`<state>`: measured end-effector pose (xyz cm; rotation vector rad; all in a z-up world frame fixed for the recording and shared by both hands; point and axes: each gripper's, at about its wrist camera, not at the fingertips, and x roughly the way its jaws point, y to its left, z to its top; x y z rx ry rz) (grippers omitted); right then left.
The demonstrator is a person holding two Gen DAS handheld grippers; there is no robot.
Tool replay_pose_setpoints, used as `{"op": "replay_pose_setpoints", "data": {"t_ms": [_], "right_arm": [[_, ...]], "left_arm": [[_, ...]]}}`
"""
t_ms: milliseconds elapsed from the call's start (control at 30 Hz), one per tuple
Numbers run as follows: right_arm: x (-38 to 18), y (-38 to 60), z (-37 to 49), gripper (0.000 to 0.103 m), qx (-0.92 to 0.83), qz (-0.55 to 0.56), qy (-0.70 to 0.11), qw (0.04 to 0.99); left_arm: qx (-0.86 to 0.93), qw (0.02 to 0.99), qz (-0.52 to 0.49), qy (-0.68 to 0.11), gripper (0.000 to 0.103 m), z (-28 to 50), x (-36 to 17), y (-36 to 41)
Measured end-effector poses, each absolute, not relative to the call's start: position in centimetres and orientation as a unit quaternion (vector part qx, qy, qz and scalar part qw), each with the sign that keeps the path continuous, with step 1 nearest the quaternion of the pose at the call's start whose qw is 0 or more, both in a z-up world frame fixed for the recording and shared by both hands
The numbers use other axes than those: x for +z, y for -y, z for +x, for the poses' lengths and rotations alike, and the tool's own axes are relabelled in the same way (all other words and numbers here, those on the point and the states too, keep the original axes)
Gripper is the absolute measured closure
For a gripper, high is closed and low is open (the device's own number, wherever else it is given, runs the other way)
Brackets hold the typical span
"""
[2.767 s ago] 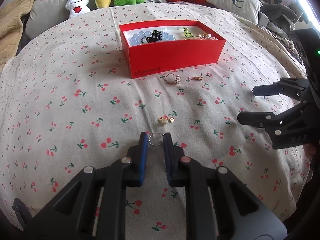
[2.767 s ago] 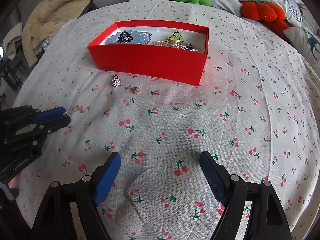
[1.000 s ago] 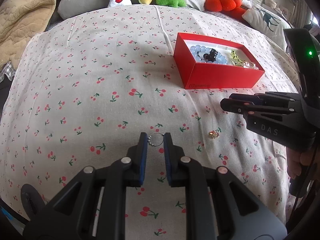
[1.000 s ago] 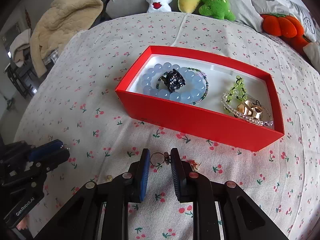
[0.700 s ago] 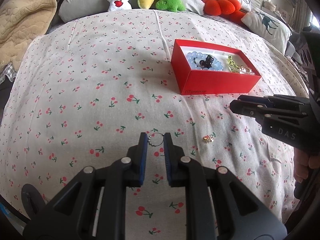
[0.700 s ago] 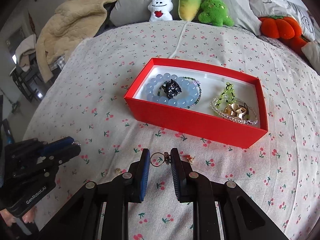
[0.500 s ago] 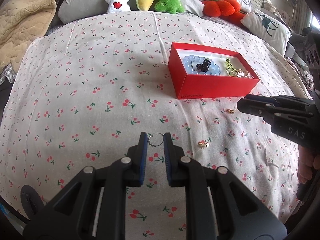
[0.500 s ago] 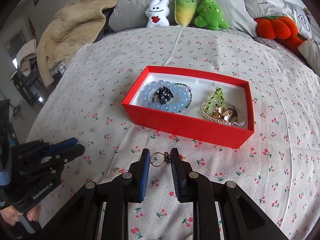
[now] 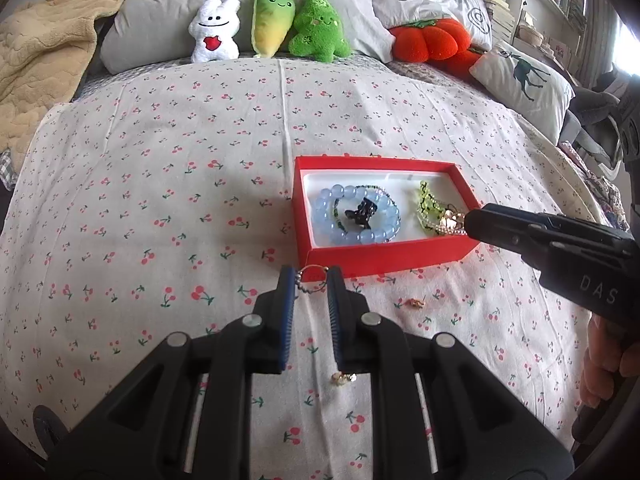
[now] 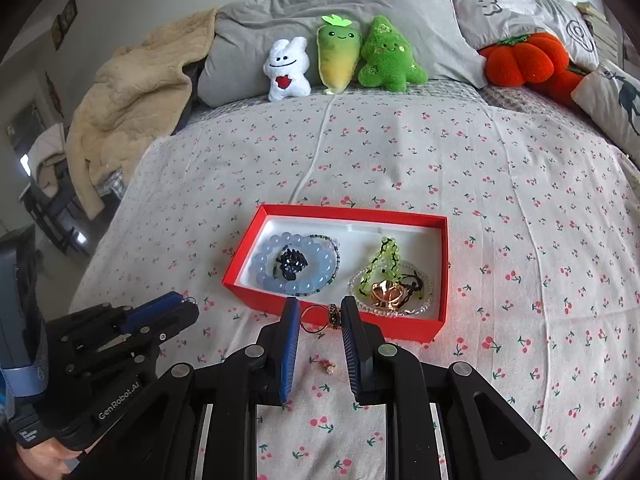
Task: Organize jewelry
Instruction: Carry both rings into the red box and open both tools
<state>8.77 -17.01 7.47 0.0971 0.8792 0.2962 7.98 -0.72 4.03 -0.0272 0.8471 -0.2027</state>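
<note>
A red box (image 9: 384,258) (image 10: 260,296) on the cherry-print bedspread holds a blue bead bracelet (image 9: 356,220) (image 10: 296,266), a green beaded piece (image 10: 386,258) and a gold piece (image 10: 386,294). My left gripper (image 9: 311,276) is shut on a thin silver ring with a bead chain (image 9: 310,280), held above the cloth just in front of the box. My right gripper (image 10: 318,314) is shut on a gold ring with a stone (image 10: 324,318), at the box's near wall. The right gripper also shows in the left wrist view, its tip over the box's right end (image 9: 476,222).
Two small gold earrings lie on the cloth in front of the box (image 9: 414,303) (image 9: 343,378); one shows in the right wrist view (image 10: 326,365). Plush toys (image 10: 340,56) and pillows line the bed's far edge. A beige blanket (image 10: 132,92) lies at the far left.
Both grippers have risen and moved toward the red box, each still holding its ring. The box now sits nearer and more central in both views.
</note>
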Motion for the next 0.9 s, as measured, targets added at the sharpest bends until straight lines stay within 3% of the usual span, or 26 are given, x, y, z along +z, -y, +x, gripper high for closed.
{"op": "replay_pose_setpoints", "data": {"t_ms": [667,900], "right_arm": [[5.5,18.8,12.7,0.082,0.123,0.079,-0.454,0.879],[5.1,18.2,13.4,0.082,0.123,0.077,-0.459,0.876]], "left_arm": [[-0.131,0.908,-0.021,-0.396,0.085,13.2,2.6,3.7],[-0.127,0.909,-0.030,-0.396,0.072,12.6,3.5,2.6]]}}
